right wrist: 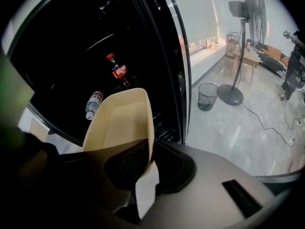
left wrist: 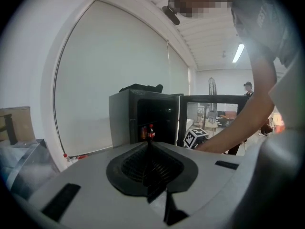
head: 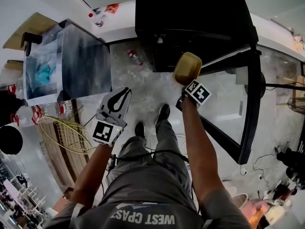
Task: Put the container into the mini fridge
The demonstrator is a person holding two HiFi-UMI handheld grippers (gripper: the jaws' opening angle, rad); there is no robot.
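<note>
The black mini fridge [head: 190,18] stands in front of me with its glass door [head: 238,104] swung open to the right. My right gripper [head: 190,82] is shut on the rim of a tan container [head: 187,67] and holds it up before the fridge opening. In the right gripper view the container [right wrist: 121,120] stands between the jaws of the right gripper [right wrist: 147,151], in front of the dark interior, where a cola bottle [right wrist: 118,70] and a water bottle [right wrist: 94,104] show. My left gripper [head: 123,95] hangs lower left, shut and empty, and the left gripper [left wrist: 151,149] faces the fridge [left wrist: 147,118].
A clear storage box [head: 62,61] stands left of the fridge, with a bottle [head: 135,57] on the floor between them. Rackets [head: 66,133] lie at lower left. Beyond the door are a waste bin [right wrist: 208,96], a standing fan [right wrist: 240,46] and a floor cable.
</note>
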